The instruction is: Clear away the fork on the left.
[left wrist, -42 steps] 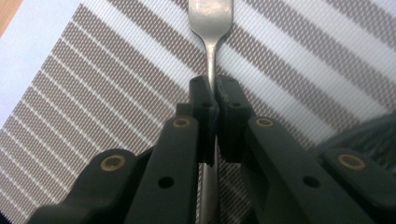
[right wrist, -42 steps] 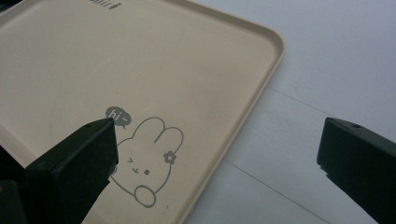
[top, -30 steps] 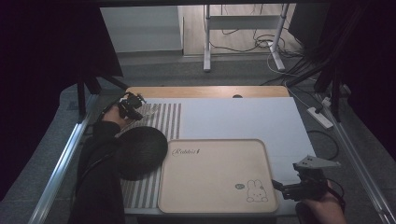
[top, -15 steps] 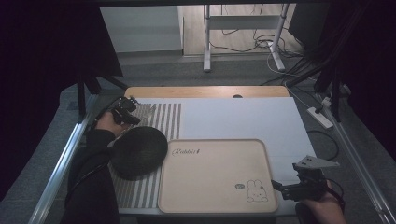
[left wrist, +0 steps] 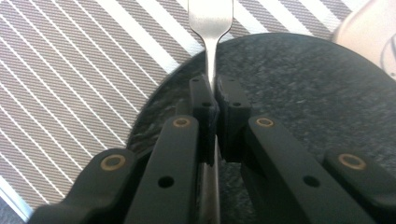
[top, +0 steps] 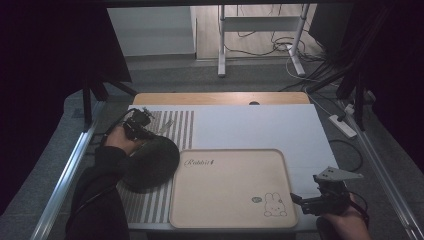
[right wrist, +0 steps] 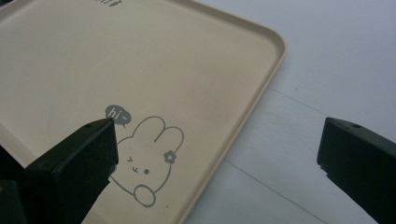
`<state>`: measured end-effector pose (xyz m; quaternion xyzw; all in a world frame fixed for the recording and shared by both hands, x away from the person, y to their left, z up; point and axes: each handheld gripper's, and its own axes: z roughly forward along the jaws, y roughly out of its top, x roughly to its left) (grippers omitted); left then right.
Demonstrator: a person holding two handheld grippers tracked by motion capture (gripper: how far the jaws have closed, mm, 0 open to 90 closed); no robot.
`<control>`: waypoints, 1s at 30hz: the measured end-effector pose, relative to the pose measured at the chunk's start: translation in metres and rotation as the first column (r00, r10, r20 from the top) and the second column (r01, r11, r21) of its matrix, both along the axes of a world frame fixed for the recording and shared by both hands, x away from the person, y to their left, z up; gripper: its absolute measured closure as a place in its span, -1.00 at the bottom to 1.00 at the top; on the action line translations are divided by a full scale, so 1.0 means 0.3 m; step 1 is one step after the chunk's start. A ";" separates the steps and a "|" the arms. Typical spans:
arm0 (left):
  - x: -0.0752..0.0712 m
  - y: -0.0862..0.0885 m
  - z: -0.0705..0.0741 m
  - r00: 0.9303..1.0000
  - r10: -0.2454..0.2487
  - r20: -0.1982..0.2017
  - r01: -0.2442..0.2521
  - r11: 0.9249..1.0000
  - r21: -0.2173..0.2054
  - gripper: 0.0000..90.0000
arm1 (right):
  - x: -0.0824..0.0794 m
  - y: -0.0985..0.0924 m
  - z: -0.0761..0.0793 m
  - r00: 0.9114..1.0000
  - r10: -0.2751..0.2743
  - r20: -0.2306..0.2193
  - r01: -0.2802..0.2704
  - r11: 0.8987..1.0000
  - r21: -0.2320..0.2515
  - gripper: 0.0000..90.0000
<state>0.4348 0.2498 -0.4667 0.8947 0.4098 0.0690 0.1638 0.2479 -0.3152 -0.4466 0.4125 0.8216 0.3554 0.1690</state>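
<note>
- Two claws were over the bench (top: 250,125).
- The left claw (left wrist: 214,100) was shut tight on a thin metal fork (left wrist: 210,21), above the dark round plate (left wrist: 303,88) on the striped mat (left wrist: 70,70).
- The fork's top was cut off, so its prongs could not be seen.
- From high up, the left claw (top: 142,120) and fork were hard to make out.
- The right claw (right wrist: 217,154) was wide apart and held nothing, over the corner of the tan tray (right wrist: 140,56) with a bunny.
</note>
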 end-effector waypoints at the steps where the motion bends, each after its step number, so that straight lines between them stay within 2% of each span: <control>1: -0.006 -0.003 -0.001 1.000 -0.005 -0.001 0.005 1.000 -0.003 0.92 | 0.000 0.000 0.000 1.000 0.000 0.001 0.000 1.000 -0.001 -1.00; 6: -0.041 -0.019 -0.005 1.000 0.001 0.005 -0.001 1.000 -0.012 0.92 | 0.000 0.001 -0.001 1.000 0.000 0.002 0.000 1.000 -0.002 -1.00; 9: -0.058 -0.031 -0.003 1.000 0.000 0.002 0.000 0.999 -0.033 0.92 | 0.000 0.002 -0.001 1.000 0.001 0.002 -0.001 1.000 -0.003 -1.00; 14: -0.087 -0.068 0.001 1.000 -0.017 -0.016 0.016 0.999 -0.027 0.92 | 0.000 0.004 -0.001 1.000 0.002 0.003 -0.002 1.000 -0.010 -1.00; 23: -0.158 -0.128 0.007 0.999 -0.018 -0.041 0.015 0.998 -0.062 0.92 | -0.003 0.003 0.001 1.000 0.009 0.009 -0.009 1.000 -0.004 -1.00; 30: -0.218 -0.176 0.007 0.998 -0.028 -0.056 0.024 0.997 -0.067 0.92 | -0.005 0.006 0.001 1.000 0.018 0.014 -0.018 1.000 -0.009 -1.00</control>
